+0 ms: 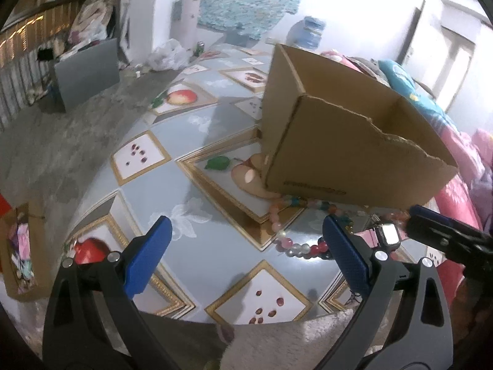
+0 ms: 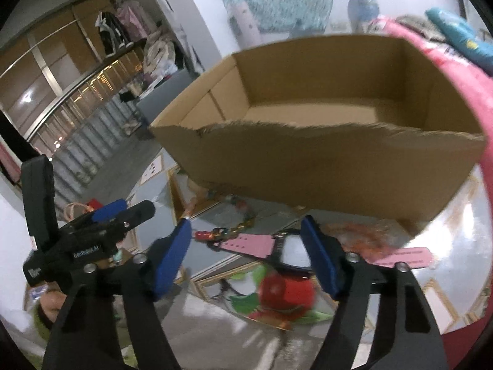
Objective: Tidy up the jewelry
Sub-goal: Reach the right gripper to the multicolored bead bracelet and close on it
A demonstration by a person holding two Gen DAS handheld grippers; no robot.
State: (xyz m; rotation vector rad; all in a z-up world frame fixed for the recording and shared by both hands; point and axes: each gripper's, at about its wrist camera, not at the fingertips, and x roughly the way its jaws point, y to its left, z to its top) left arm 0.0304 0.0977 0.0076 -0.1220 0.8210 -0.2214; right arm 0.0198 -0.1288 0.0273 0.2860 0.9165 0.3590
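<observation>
An open cardboard box (image 1: 348, 151) with a torn front rim stands on the patterned table (image 1: 197, 240); its inside looks empty in the right wrist view (image 2: 311, 114). A string of coloured beads (image 1: 289, 243) lies on the table in front of the box. A pink-strapped watch (image 1: 386, 234) lies beside it, also in the right wrist view (image 2: 258, 246). My left gripper (image 1: 246, 240) is open above the table, left of the beads. My right gripper (image 2: 246, 240) is open just above the watch. The other gripper shows at the right edge (image 1: 446, 240).
A small box of items (image 1: 20, 252) sits at the table's left. Pink bedding (image 1: 462, 166) lies right of the cardboard box. A grey panel (image 1: 87, 71) and a plastic bag (image 1: 168, 54) are on the floor beyond. A colourful chain (image 2: 243, 223) lies under the box's front.
</observation>
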